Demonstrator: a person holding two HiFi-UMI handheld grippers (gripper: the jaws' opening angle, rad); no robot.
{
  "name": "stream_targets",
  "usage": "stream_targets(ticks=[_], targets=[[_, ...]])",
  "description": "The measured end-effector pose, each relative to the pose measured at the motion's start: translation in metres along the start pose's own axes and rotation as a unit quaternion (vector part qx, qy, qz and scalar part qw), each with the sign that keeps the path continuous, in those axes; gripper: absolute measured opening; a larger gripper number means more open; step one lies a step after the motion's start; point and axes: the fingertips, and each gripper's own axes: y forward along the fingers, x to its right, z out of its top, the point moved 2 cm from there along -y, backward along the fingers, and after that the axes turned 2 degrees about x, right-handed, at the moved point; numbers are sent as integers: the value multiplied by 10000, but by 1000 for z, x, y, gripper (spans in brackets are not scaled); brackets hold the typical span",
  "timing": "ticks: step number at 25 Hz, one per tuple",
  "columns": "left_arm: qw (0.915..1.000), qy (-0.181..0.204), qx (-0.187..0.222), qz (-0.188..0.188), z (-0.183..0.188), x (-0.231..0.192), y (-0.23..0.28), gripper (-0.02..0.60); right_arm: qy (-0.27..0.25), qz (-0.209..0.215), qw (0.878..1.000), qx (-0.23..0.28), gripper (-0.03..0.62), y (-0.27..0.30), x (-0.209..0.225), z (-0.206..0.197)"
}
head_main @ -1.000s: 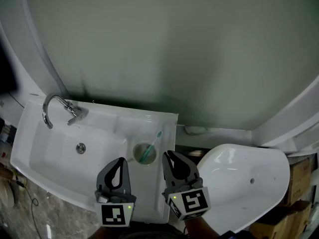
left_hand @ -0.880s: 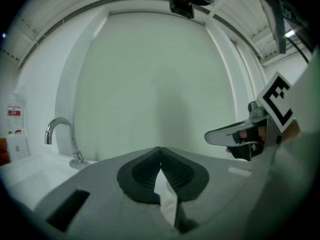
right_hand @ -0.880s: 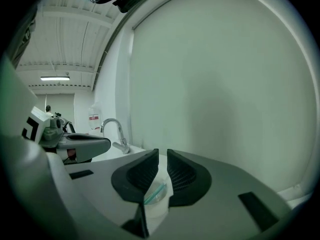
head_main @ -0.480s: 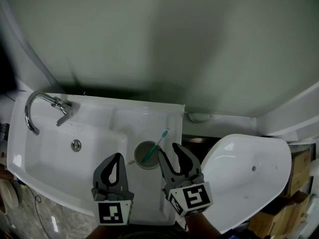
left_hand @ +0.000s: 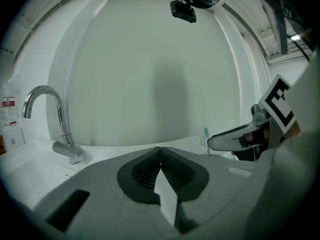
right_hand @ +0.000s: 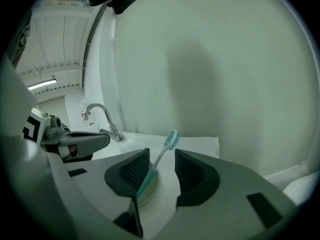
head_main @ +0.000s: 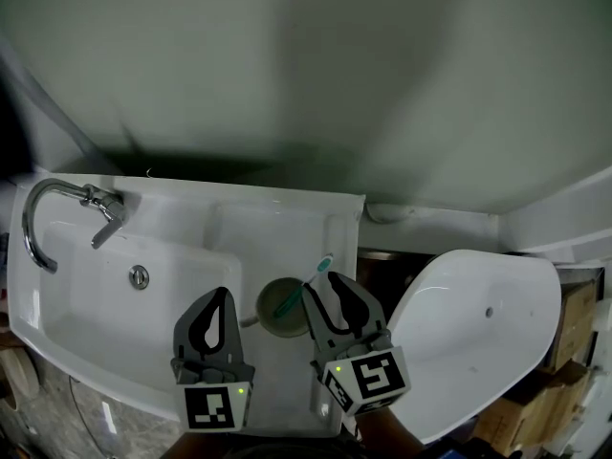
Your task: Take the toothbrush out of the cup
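Note:
A round cup [head_main: 277,316] stands on the ledge of the white sink [head_main: 239,232], right of the basin. A toothbrush [head_main: 287,301] with a teal handle and a white head leans out of it toward the upper right. My right gripper [head_main: 322,288] is open at the cup's right rim. In the right gripper view the toothbrush [right_hand: 163,154] rises between the spread jaws of the right gripper [right_hand: 161,168], touched by neither pad, and the cup [right_hand: 151,190] sits just below. My left gripper [head_main: 222,295] is shut and empty, left of the cup. Its closed tip [left_hand: 159,152] shows in the left gripper view.
A chrome faucet [head_main: 59,206] curves over the basin at the far left, with the drain [head_main: 140,276] below it. A white bowl-shaped fixture [head_main: 478,338] lies to the right of the sink. A pale green wall [head_main: 316,75] rises close behind.
The right jaws went from shut to open. Both grippers came down toward the sink ledge, and the right one now straddles the toothbrush.

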Motion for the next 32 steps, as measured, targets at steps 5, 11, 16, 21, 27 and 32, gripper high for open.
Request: stream_targets(ticks=[5,11,16,21,27,32], targets=[[10000,12,-91,-19,-9,-6,6,14,82,77,9999,-107,133,12,-1,-8],[9999,-35,-154,35,-15,-13,10,14,190,131,9996,-171,133,21,-3,-13],[9997,-74,-237,7,-18,-14,12,15,179,162,9995,-196,124,25,-4,-11],[9998,-3,-188,-73,-17,-14,13,14,147,182,9996,-187,104,26,-5,-11],[9998,-30,-214,-43,-17,-13,12,14,142,164,9996,-161,81,22,-4,-9],[9999,-27,-143,-54,-14,-10,11,14,134,177,9997,-98,71,19,-5,-7]])
